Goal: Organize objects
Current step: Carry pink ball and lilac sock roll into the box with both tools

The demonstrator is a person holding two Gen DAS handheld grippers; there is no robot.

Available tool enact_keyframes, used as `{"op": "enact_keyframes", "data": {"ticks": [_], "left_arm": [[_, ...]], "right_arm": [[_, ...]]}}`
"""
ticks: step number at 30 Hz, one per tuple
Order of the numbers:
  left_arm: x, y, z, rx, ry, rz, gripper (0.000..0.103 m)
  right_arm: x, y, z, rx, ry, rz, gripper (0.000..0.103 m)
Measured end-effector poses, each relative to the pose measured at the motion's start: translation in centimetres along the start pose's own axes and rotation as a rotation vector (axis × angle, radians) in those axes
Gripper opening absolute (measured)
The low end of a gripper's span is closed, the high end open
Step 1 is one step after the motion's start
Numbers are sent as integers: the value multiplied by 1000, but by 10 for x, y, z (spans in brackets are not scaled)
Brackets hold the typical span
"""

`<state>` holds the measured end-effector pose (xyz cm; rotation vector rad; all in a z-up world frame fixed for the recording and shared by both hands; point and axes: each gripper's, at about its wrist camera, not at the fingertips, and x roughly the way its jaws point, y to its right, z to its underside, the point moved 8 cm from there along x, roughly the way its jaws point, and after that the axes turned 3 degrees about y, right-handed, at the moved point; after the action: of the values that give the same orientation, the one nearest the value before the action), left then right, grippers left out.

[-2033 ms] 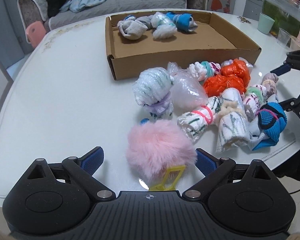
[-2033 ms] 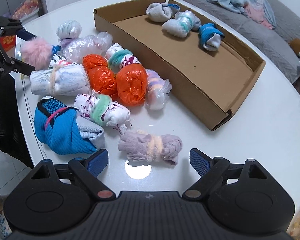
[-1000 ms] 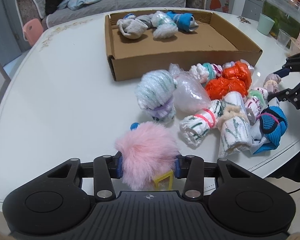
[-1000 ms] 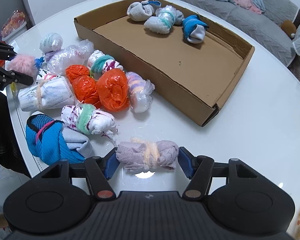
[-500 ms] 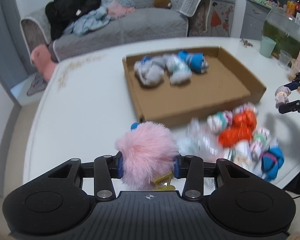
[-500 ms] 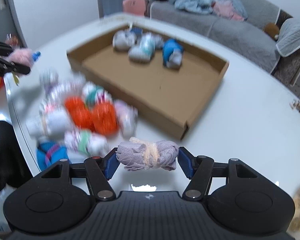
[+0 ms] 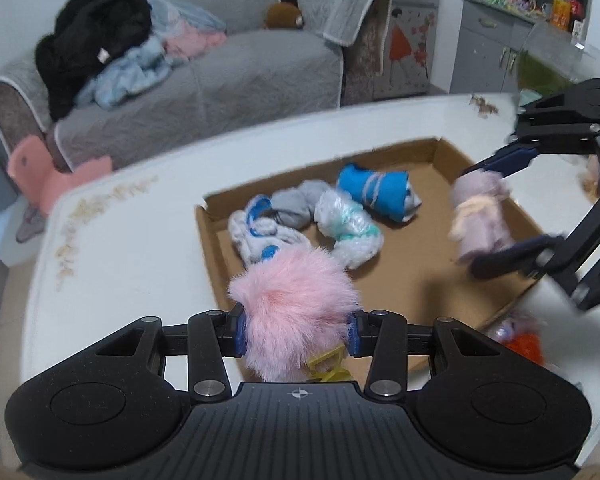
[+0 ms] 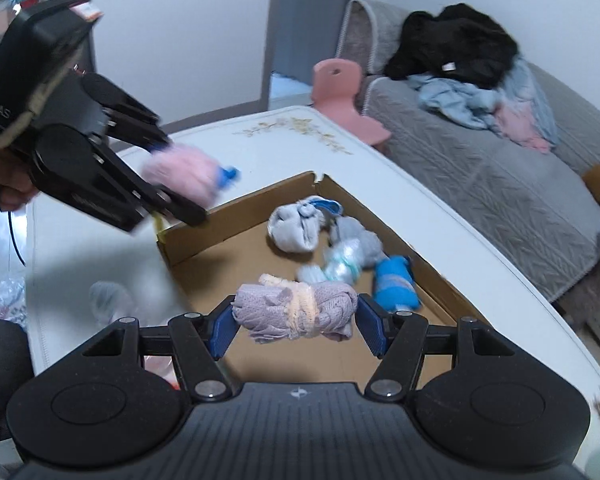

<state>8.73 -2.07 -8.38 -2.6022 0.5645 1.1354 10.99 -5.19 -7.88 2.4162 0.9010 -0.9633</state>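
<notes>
Now over the cardboard box (image 7: pixel 420 280): left gripper (image 7: pixel 296 330) pinching pink fluffy pompom (image 7: pixel 292 304), right gripper (image 8: pixel 296 322) pinching lilac sock roll (image 8: pixel 296 310). Inside, against the far wall, three sock bundles (image 8: pixel 332 244) lying together.

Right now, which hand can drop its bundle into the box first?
Probably the right. Its tool holds the lilac sock roll over the cardboard box floor, while the left tool holds the pink pompom nearer the box's edge.

Bare floor in cardboard box (image 8: pixel 284 356)
</notes>
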Motion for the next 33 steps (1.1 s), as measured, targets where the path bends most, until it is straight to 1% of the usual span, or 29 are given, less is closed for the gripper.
{"op": "enact_keyframes", "data": {"ticks": [5, 8, 10, 19, 21, 25, 27, 31, 33], "left_arm": [[41, 4, 10, 8, -65, 18, 50], [58, 3, 15, 2, -82, 18, 50], [66, -1, 15, -1, -85, 16, 50], [87, -7, 10, 25, -93, 15, 52], [87, -5, 10, 32, -91, 12, 51], [87, -5, 10, 36, -97, 0, 53], [87, -6, 8, 51, -95, -13, 57], [82, -7, 2, 60, -73, -39, 73], [80, -8, 0, 65, -69, -53, 78]], "right_arm": [[56, -2, 3, -55, -83, -30, 59], [79, -3, 8, -62, -106, -55, 59], [92, -4, 11, -86, -123, -55, 59], [112, -6, 9, -166, -121, -85, 59], [116, -5, 10, -175, -123, -91, 59], [119, -6, 12, -194, -134, -103, 59], [119, -6, 12, -200, -133, -105, 59], [116, -6, 12, -211, -140, -110, 59], [117, -6, 13, -220, -147, -110, 59]]}}
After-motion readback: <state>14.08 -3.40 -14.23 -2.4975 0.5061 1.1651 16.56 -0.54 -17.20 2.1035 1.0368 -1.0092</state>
